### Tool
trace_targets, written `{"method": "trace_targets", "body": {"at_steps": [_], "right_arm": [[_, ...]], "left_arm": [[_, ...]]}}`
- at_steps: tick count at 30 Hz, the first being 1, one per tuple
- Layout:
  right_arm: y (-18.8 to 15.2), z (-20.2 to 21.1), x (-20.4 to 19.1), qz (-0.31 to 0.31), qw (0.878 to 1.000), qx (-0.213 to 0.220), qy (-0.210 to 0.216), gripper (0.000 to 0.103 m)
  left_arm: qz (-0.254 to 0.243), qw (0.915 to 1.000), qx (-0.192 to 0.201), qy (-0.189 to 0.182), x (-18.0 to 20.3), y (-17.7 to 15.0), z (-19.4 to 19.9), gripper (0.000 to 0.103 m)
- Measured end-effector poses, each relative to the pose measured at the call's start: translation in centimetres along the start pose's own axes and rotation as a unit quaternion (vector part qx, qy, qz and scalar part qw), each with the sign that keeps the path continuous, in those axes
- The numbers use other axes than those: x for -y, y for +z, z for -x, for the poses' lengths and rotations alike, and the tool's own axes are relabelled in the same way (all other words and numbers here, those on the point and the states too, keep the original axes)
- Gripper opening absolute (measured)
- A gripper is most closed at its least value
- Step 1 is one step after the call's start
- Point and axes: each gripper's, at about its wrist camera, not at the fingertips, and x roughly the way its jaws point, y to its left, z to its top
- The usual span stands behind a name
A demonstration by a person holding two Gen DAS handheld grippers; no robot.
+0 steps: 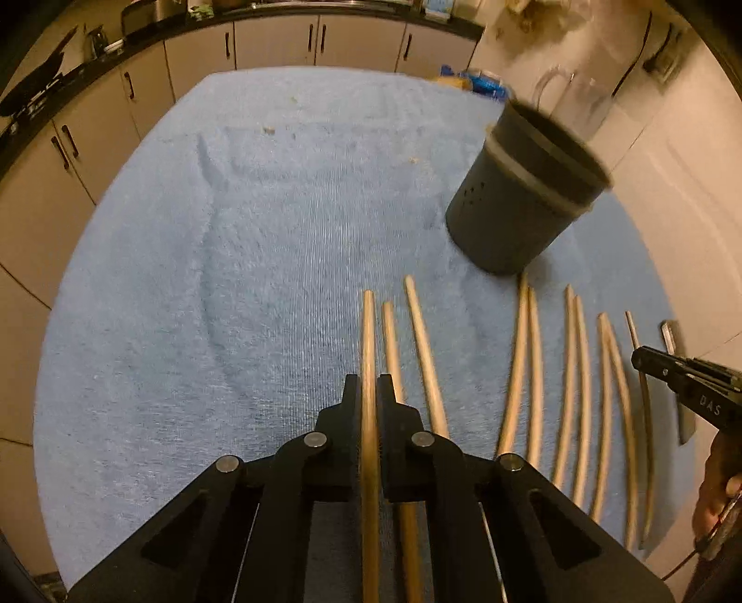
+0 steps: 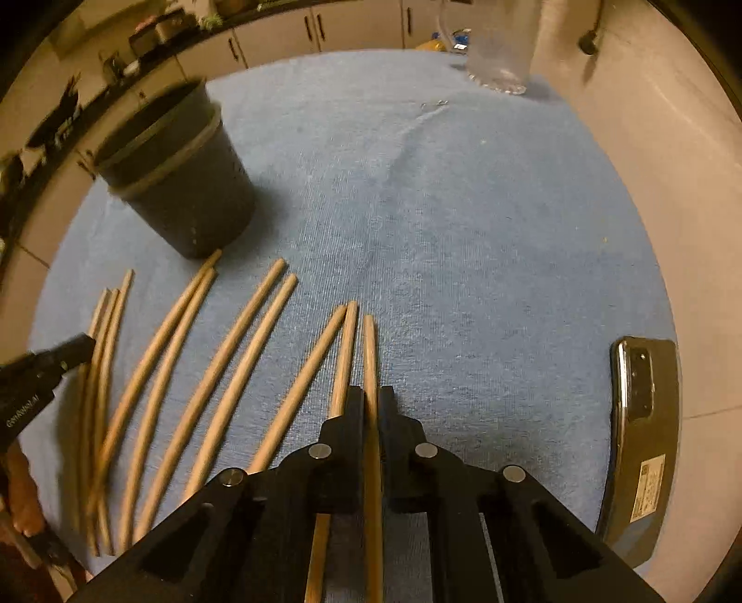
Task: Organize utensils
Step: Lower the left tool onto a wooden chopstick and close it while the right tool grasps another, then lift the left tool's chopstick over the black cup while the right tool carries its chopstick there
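Several wooden chopsticks lie side by side on a blue towel (image 1: 232,255). My left gripper (image 1: 368,387) is shut on one wooden chopstick (image 1: 368,334), which runs between its fingers and points away. My right gripper (image 2: 370,399) is shut on another wooden chopstick (image 2: 369,352) at the right end of the row. A dark grey utensil cup (image 1: 519,195) stands beyond the row; it also shows in the right wrist view (image 2: 181,185). The right gripper shows at the edge of the left view (image 1: 686,380), the left one at the edge of the right view (image 2: 41,371).
A clear glass pitcher (image 2: 501,41) stands at the far side of the towel (image 2: 463,232). A dark phone (image 2: 642,431) lies at the towel's right edge. Kitchen cabinets (image 1: 278,41) run along the back and left.
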Motion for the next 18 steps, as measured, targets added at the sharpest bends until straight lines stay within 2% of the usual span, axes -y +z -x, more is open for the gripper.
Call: {"method": "trace_targets", "body": {"at_steps": [5,12,18], "right_arm": [[-0.2,4.8,-0.4,-0.003,0.996,0.082,0.041,0.007],[-1.7,11.7,-2.1,0.023,0.977,0.202,0.066,0.007],[-2.4,14.7,-2.8,0.026,0.965,0.248,0.078,0.007]], "left_arm": [[0.004,0.9977,0.062,-0.027,0.2,0.3,4.8,0.006],[-0.01,0.988,0.148,-0.043,1.8,1.6,11.3,0.006],[-0.011,0.9825,0.176,-0.059,2.2,2.2,14.0,0.006]]}}
